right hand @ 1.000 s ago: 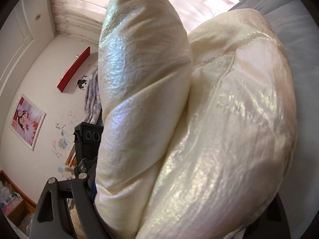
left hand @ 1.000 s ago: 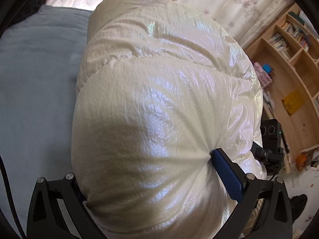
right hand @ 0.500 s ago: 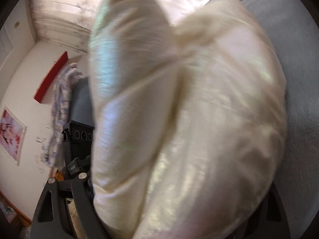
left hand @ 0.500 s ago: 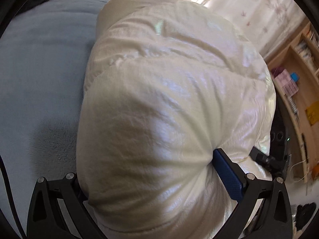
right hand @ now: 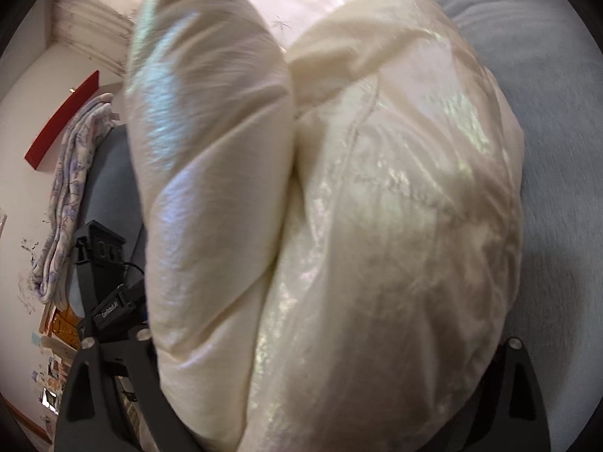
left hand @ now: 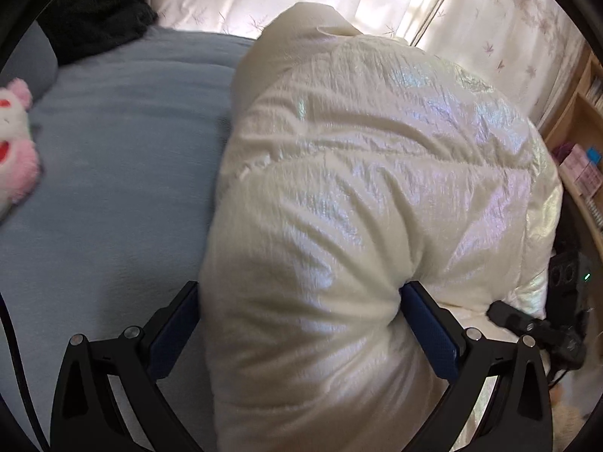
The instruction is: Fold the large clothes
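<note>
Both grippers are coming lower toward the bed (left hand: 113, 173) than a second ago, and more of the blue cover is showing beside the puffy white jacket (left hand: 369, 196). On the left gripper (left hand: 301, 324), the jaws are holding a thick fold of the jacket, and the blue pads are pressing into the padding from both sides. On the right gripper (right hand: 301, 376), the jaws have just been opening wider; a folded bundle of the jacket is filling the space between them, but its pads are hidden, so I cannot tell if they are pressing.

I think the two grips are sharing the bulky weight so that the folded half is landing evenly on the bed. A pink toy (left hand: 15, 143) is lying at the bed's left edge. A wooden shelf (left hand: 580, 120) is carrying books and small boxes.
</note>
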Motion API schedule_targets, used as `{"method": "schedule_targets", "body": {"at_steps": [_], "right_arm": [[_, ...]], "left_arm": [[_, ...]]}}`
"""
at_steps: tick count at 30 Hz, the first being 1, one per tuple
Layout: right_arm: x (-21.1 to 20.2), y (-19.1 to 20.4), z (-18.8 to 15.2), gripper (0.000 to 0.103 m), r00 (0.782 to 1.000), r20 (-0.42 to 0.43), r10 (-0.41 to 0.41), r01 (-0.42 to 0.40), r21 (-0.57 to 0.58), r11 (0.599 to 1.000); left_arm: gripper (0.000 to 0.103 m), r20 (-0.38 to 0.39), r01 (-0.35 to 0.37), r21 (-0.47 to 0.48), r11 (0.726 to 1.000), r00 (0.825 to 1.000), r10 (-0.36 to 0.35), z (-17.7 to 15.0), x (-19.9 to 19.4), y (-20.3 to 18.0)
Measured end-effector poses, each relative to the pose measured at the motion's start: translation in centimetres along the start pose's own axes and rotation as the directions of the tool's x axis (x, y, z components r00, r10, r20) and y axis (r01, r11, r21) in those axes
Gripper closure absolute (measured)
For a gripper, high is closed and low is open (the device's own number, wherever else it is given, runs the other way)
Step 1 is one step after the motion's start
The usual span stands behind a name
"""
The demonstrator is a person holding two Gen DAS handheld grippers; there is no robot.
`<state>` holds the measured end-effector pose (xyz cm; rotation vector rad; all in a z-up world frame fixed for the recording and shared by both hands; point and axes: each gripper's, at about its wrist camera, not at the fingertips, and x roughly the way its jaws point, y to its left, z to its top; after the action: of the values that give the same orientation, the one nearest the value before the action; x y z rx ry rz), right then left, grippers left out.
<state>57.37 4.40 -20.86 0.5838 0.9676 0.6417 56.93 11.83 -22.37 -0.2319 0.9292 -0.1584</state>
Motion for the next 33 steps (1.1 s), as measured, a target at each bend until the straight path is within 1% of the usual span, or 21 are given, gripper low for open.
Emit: {"method": "schedule_targets", "body": {"at_steps": [1, 2, 3, 5, 8, 9, 11, 12, 13, 14, 15, 16, 18, 19, 21, 22, 24, 27, 28, 29, 33], "right_arm": [[-0.4, 0.4, -0.1, 0.005, 1.000, -0.005, -0.014, 0.014, 0.002, 1.000], [-1.0, 0.6, -0.3, 0.005, 0.999, -0.009, -0.033, 0.033, -0.002, 0.999], [-2.0, 0.0, -0.5, 0.005, 0.998, -0.013, -0.060, 0.060, -0.011, 0.998], [-3.4, 1.2, -0.8, 0.005, 0.995, -0.003, -0.098, 0.098, -0.028, 0.995], [-7.2, 2.9, -2.2, 0.005, 0.985, 0.023, -0.170, 0.171, -0.062, 0.983], [-8.1, 3.2, -2.6, 0.005, 0.983, 0.029, -0.184, 0.185, -0.073, 0.980], [-10.8, 4.8, -4.5, 0.005, 0.975, 0.030, -0.219, 0.221, -0.110, 0.969], [-12.1, 5.5, -5.7, 0.005, 0.973, 0.024, -0.228, 0.229, -0.118, 0.966], [-13.3, 5.9, -6.7, 0.005, 0.974, 0.017, -0.228, 0.228, -0.120, 0.966], [-14.7, 5.3, -7.4, 0.005, 0.975, 0.014, -0.222, 0.223, -0.117, 0.968], [-16.1, 6.2, -8.4, 0.005, 0.976, 0.013, -0.217, 0.217, -0.113, 0.970], [-17.8, 7.4, -9.5, 0.005, 0.978, 0.013, -0.206, 0.206, -0.114, 0.972], [-21.1, 10.1, -11.6, 0.005, 0.983, 0.024, -0.180, 0.182, -0.131, 0.975], [-22.6, 10.9, -12.5, 0.005, 0.984, 0.024, -0.174, 0.176, -0.142, 0.974], [-26.0, 14.0, -14.5, 0.005, 0.986, 0.038, -0.161, 0.165, -0.166, 0.972], [-27.6, 15.4, -15.5, 0.005, 0.987, 0.047, -0.153, 0.159, -0.181, 0.971], [-31.0, 17.4, -17.7, 0.005, 0.989, 0.065, -0.133, 0.144, -0.205, 0.968], [-35.2, 19.9, -20.2, 0.005, 0.989, 0.087, -0.123, 0.140, -0.233, 0.962], [-37.0, 21.0, -21.2, 0.005, 0.988, 0.096, -0.125, 0.145, -0.245, 0.959], [-37.6, 21.7, -21.5, 0.005, 0.987, 0.102, -0.125, 0.147, -0.249, 0.957], [-42.3, 23.6, -24.1, 0.005, 0.982, 0.131, -0.136, 0.167, -0.266, 0.949]], "left_arm": [[0.000, 0.009, -0.041, 0.016, 0.999, 0.999, 0.041, -0.2, -0.7, -0.7], [0.001, 0.011, -0.068, 0.019, 0.998, 0.998, 0.067, 0.6, -0.9, -1.5], [0.001, 0.014, -0.104, 0.023, 0.994, 0.994, 0.104, 0.6, -1.5, -2.2], [0.000, 0.013, -0.165, 0.032, 0.986, 0.986, 0.164, 0.3, -3.2, -2.9], [0.001, 0.007, -0.209, 0.046, 0.977, 0.978, 0.209, -1.3, -7.4, -5.1], [0.001, 0.015, -0.208, 0.050, 0.977, 0.978, 0.208, -2.3, -10.1, -4.4], [0.001, 0.043, -0.208, 0.052, 0.977, 0.978, 0.206, -2.9, -13.2, -7.6], [0.001, 0.054, -0.203, 0.051, 0.978, 0.978, 0.200, -3.6, -15.4, -7.2], [0.001, 0.061, -0.198, 0.049, 0.979, 0.979, 0.194, -4.6, -18.2, -5.5], [0.001, 0.066, -0.207, 0.051, 0.977, 0.977, 0.203, -5.7, -20.3, -7.0], [0.001, 0.070, -0.208, 0.052, 0.977, 0.976, 0.204, -6.5, -22.0, -6.2], [0.001, 0.072, -0.204, 0.052, 0.978, 0.977, 0.200, -7.5, -23.9, -7.5], [0.001, 0.072, -0.198, 0.055, 0.979, 0.978, 0.194, -8.7, -27.4, -8.8], [0.001, 0.069, -0.181, 0.057, 0.982, 0.982, 0.177, -9.6, -29.5, -10.2], [0.001, 0.063, -0.159, 0.062, 0.985, 0.986, 0.156, -10.6, -32.7, -11.6], [0.001, 0.065, -0.144, 0.068, 0.987, 0.988, 0.140, -11.4, -35.0, -12.9], [0.001, 0.074, -0.128, 0.084, 0.988, 0.990, 0.122, -12.4, -38.1, -14.4], [0.001, 0.096, -0.137, 0.122, 0.983, 0.987, 0.126, -14.0, -43.5, -17.6], [0.001, 0.103, -0.155, 0.136, 0.978, 0.984, 0.142, -14.6, -45.1, -18.6], [0.001, 0.113, -0.178, 0.148, 0.973, 0.980, 0.163, -15.4, -47.3, -19.8], [0.001, 0.149, -0.181, 0.167, 0.969, 0.976, 0.157, -18.1, -52.8, -22.8]]}}
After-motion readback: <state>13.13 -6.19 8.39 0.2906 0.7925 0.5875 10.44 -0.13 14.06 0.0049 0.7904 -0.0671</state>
